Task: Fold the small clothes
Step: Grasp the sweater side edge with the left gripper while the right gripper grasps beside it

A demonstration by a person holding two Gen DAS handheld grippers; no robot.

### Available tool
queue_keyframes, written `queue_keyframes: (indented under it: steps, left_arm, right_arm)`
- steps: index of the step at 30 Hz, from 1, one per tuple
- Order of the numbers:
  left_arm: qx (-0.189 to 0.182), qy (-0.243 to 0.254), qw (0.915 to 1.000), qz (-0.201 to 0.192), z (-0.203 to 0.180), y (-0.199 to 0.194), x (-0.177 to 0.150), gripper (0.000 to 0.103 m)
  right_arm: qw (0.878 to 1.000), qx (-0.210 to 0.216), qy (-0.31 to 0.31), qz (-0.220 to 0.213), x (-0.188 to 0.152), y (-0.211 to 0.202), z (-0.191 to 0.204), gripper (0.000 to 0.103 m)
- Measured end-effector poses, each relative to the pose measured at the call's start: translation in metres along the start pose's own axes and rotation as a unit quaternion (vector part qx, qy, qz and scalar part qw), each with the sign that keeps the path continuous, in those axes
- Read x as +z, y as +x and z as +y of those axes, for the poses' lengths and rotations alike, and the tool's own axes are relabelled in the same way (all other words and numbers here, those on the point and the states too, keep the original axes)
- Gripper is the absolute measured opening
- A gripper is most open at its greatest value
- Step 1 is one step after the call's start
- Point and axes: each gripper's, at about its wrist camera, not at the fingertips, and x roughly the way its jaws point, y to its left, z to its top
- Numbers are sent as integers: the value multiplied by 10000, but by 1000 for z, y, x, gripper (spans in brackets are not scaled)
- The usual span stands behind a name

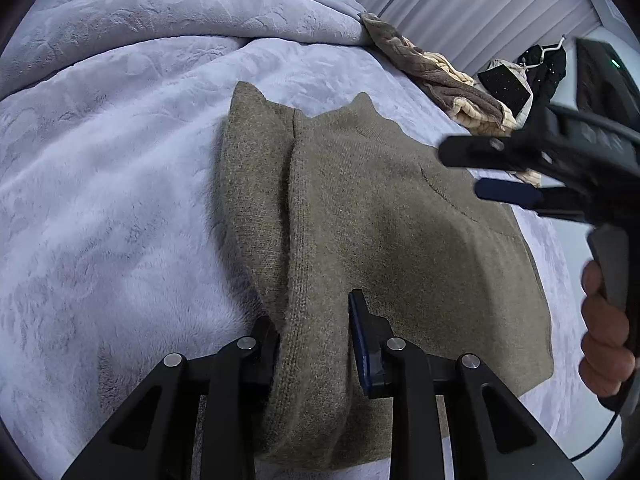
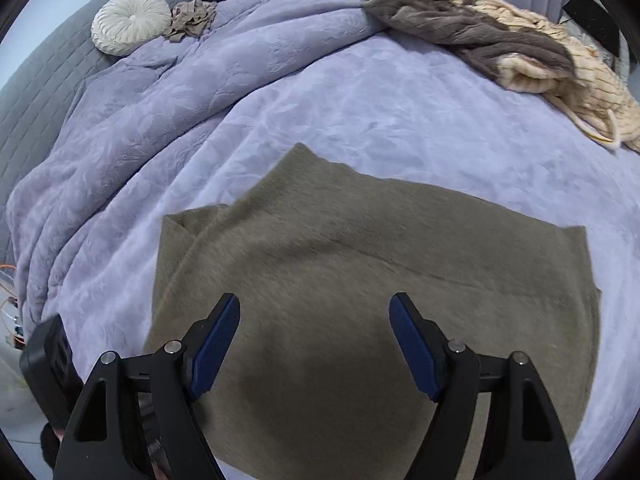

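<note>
An olive-brown knit garment [image 1: 380, 216] lies spread on the lavender bedspread [image 1: 100, 200]. Its left side is doubled over in a long raised fold. My left gripper [image 1: 314, 320] is shut on that fold near the garment's near edge, with cloth bulging between the jaws. The garment also shows in the right wrist view [image 2: 360, 280], lying mostly flat. My right gripper [image 2: 314, 320] is open and empty, hovering just above the garment's middle. It also shows at the right of the left wrist view [image 1: 472, 172], open, held by a hand.
A brown and cream fur throw [image 2: 520, 48] lies at the bed's far right. A round cream cushion [image 2: 130, 22] and a crumpled tan cloth [image 2: 192, 18] sit by the grey headboard [image 2: 48, 80]. A bunched lavender duvet [image 2: 140, 100] lies to the left. Dark clothes [image 1: 540, 68] hang beyond.
</note>
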Motion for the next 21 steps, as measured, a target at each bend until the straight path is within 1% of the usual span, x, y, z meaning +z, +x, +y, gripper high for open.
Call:
queue_keyframes:
  steps: [2, 5, 7, 9, 11, 15, 16, 17, 19, 21]
  left_arm:
    - [-64, -22, 10000, -21, 3, 0, -1, 29]
    - [-128, -24, 9999, -66, 5, 1, -3, 29]
    - [-140, 14, 9999, -93, 5, 1, -4, 29]
    - [-144, 31, 9998, -104, 5, 1, -5, 28]
    - [-124, 49, 9998, -115, 5, 2, -5, 29]
    - [-31, 135, 9998, -155, 1, 2, -8, 28]
    - [-2, 168, 9997, -165, -1, 2, -9, 28]
    - [25, 195, 9997, -175, -3, 1, -9, 28]
    - [22, 190, 9997, -166, -3, 2, -10, 28]
    - [-3, 163, 9997, -158, -2, 2, -10, 29]
  right_arm:
    - [9998, -28, 51, 191, 19, 23, 16, 80]
    - [9984, 272, 206, 442, 39, 52, 36, 80]
    - [9970, 421, 284, 576, 45, 66, 49, 80]
    - [9964, 404, 309, 678, 50, 78, 60, 80]
    - [9955, 472, 279, 779, 51, 87, 72, 80]
    - [9945, 664, 113, 802, 51, 89, 93, 82]
    - [9947, 611, 30, 826, 51, 91, 99, 83]
    - [9951, 463, -85, 867, 51, 94, 105, 83]
    - [9941, 23, -372, 1021, 52, 105, 116, 83]
    - [9891, -500, -717, 1188, 50, 116, 126, 83]
